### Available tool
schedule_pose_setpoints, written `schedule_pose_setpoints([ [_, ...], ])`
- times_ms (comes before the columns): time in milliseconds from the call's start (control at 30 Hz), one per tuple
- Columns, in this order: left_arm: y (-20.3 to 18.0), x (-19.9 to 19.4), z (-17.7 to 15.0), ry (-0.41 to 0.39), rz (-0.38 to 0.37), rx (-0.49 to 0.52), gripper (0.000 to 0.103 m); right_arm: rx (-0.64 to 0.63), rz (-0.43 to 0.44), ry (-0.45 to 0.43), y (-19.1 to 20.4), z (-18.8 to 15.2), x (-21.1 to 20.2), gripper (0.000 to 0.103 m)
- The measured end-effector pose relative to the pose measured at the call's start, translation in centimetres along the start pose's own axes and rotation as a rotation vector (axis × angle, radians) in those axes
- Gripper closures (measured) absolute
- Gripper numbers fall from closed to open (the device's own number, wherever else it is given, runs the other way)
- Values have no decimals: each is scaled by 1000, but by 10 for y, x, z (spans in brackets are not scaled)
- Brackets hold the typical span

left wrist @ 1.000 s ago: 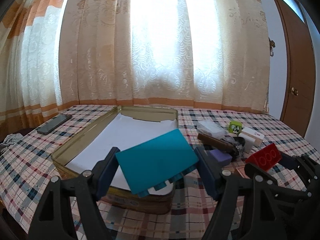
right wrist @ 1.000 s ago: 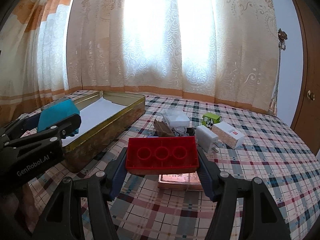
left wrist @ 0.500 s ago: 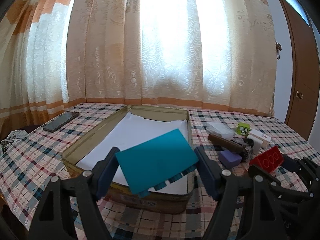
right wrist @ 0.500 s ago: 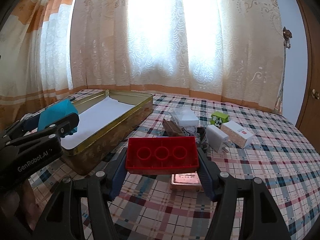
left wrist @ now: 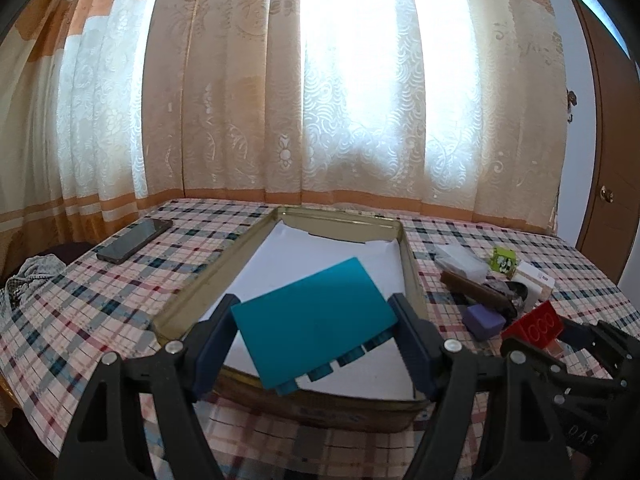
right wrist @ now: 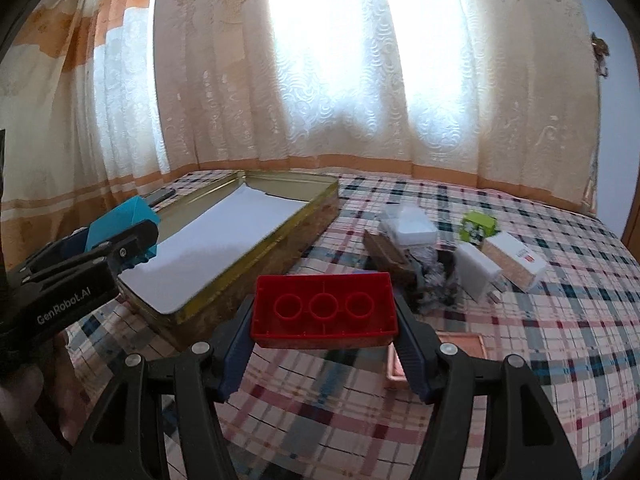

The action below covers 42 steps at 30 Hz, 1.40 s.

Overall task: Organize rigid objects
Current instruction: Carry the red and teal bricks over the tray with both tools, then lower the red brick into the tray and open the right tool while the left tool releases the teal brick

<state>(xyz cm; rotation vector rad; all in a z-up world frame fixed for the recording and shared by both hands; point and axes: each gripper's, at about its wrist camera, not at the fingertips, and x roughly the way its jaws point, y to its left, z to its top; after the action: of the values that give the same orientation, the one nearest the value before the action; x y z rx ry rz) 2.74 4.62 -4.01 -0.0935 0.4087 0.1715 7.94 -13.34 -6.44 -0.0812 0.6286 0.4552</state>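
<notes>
Here, in the left wrist view, the left hand-held gripper [left wrist: 314,334] clamps one teal block [left wrist: 314,326] between both pads, tilted, above the near end of one paper-lined gold tin [left wrist: 200,286] on the checked bench [left wrist: 100,300]. One phone [left wrist: 134,240] lies left of the tin.

In the right wrist view, the right hand-held gripper [right wrist: 324,332] clamps one red block [right wrist: 324,308], its three round sockets facing up, above the bench, right of the tin. Beyond it stand two white boxes [right wrist: 516,260] and one green cube [right wrist: 478,226].
</notes>
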Motion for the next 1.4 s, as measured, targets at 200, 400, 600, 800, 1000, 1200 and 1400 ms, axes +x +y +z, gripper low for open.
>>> schedule_pose_setpoints([
  [200,9,9,20,24,13,30,27,-36,43,7,14,28,7,37],
  [400,18,21,35,42,36,69,27,-73,66,5,25,61,27,37],
  [600,25,41,47,74,51,91,27,-81,75,28,27,89,53,37],
  [800,27,63,54,134,42,107,27,-83,81,66,31,104,82,37],
  [1000,31,92,66,232,9,95,27,-91,100,129,37,112,118,37],
  [1200,33,118,70,295,39,130,27,-97,116,192,42,112,147,37],
  [1400,32,138,65,355,40,160,28,-81,130,252,38,105,167,37],
])
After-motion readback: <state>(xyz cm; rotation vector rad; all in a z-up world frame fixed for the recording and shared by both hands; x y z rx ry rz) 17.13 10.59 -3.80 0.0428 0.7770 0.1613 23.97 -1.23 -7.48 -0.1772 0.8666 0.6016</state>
